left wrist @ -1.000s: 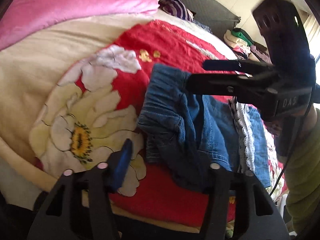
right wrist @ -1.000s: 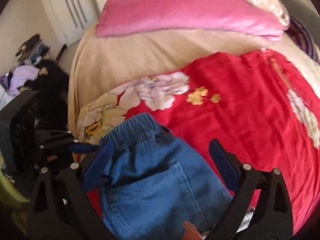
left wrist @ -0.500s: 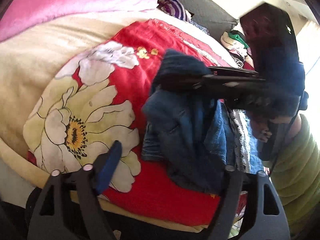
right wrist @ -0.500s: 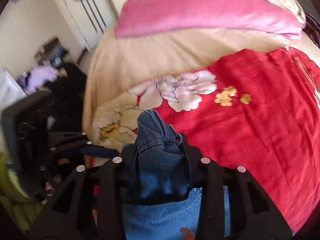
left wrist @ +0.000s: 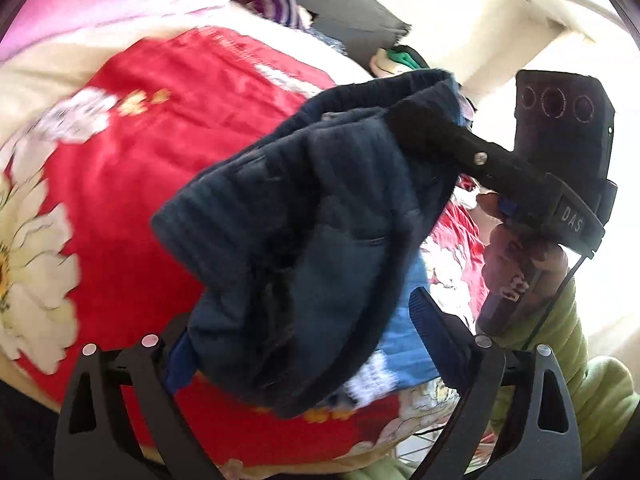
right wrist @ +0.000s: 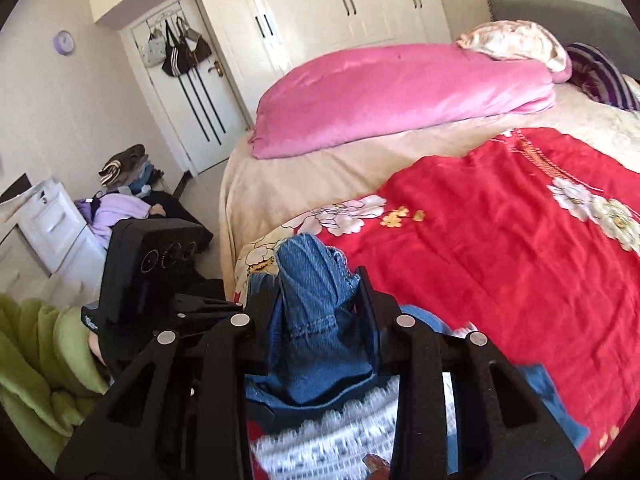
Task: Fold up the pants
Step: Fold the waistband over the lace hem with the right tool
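Observation:
The blue denim pants (left wrist: 320,248) hang lifted above the red flowered bedspread (left wrist: 168,128). My right gripper (right wrist: 316,300) is shut on the bunched elastic waistband (right wrist: 308,280) and shows in the left wrist view (left wrist: 432,128) holding the waist up at the upper right. My left gripper (left wrist: 304,344) is open, its fingers on either side of the hanging lower part of the pants, not closed on them. The left gripper (right wrist: 200,300) shows at the left in the right wrist view.
A pink quilt (right wrist: 400,92) and pillows lie at the head of the bed. A white lace-edged cloth (right wrist: 320,432) lies under the pants. Bed edge is close, with a white drawer unit (right wrist: 56,224) and piled clothes on the floor at left.
The right gripper closed on the waistband and lifted the pants off the bed. The left gripper moved in under the hanging cloth and stayed open.

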The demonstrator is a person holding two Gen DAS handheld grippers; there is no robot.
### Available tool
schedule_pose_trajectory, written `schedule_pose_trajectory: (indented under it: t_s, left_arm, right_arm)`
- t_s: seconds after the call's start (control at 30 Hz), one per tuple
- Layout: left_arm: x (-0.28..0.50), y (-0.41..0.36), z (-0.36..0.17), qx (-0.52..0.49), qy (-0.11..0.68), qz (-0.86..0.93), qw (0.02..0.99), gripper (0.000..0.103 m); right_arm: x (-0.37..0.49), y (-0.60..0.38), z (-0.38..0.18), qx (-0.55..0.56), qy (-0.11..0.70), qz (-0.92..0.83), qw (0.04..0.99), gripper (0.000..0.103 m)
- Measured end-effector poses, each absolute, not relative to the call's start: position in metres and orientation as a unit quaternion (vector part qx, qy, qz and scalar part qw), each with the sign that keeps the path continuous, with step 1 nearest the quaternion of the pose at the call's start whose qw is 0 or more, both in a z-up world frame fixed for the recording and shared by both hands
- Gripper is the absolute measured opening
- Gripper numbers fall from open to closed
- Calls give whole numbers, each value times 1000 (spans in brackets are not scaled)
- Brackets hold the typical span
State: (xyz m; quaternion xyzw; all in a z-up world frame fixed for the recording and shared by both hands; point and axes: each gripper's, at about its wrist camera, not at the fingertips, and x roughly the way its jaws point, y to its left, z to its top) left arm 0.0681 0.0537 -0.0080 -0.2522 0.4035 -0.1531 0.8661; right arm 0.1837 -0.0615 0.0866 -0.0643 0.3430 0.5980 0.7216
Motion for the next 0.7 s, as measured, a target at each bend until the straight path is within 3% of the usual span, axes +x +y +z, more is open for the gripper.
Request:
schedule_pose_trajectory:
  t_s: [0.1, 0.17, 0.33, 0.7]
  left_arm:
    - [72, 25, 7, -228, 396, -169, 873, 89]
    - [72, 8, 12, -219, 390, -181, 876, 89]
    - [66, -34, 10, -171, 402, -233, 869, 89]
    - [70, -58, -35, -112, 458, -225, 853, 89]
  right_arm:
    - [186, -88, 89, -47, 335, 587, 736, 26]
    - [187, -109, 90, -28, 330, 578, 746, 37]
    - [183, -180, 84, 54, 315, 530, 786, 46]
    - [186, -199, 0, 4, 439, 400, 805, 47]
